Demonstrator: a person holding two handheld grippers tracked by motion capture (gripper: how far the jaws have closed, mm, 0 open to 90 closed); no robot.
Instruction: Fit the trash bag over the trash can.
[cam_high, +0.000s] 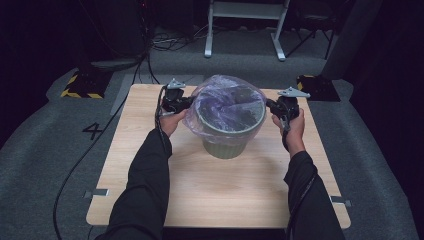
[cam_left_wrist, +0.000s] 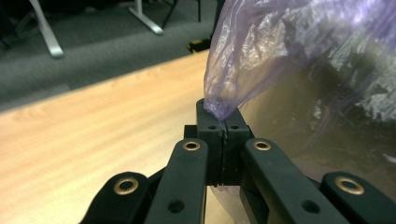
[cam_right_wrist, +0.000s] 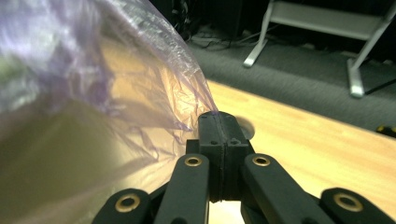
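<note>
High view: one wooden table (cam_high: 215, 195), one green ribbed bin (cam_high: 227, 135) standing upright near its middle, one translucent purple plastic bag (cam_high: 225, 100) draped over the bin's mouth and ballooning above the rim. Two grippers, one at each side of the bin, each in one hand.

Left gripper (cam_left_wrist: 222, 122): jaws clamped together, pinching one gathered edge of the bag at the tips.

Right gripper (cam_right_wrist: 222, 127): jaws likewise pressed tight, gripping the bag's opposite edge, film stretched away from the tips toward the bin.

Beyond the table: grey carpet, two white frame legs (cam_high: 244, 30), two yellow-and-black striped blocks (cam_high: 82, 85).
</note>
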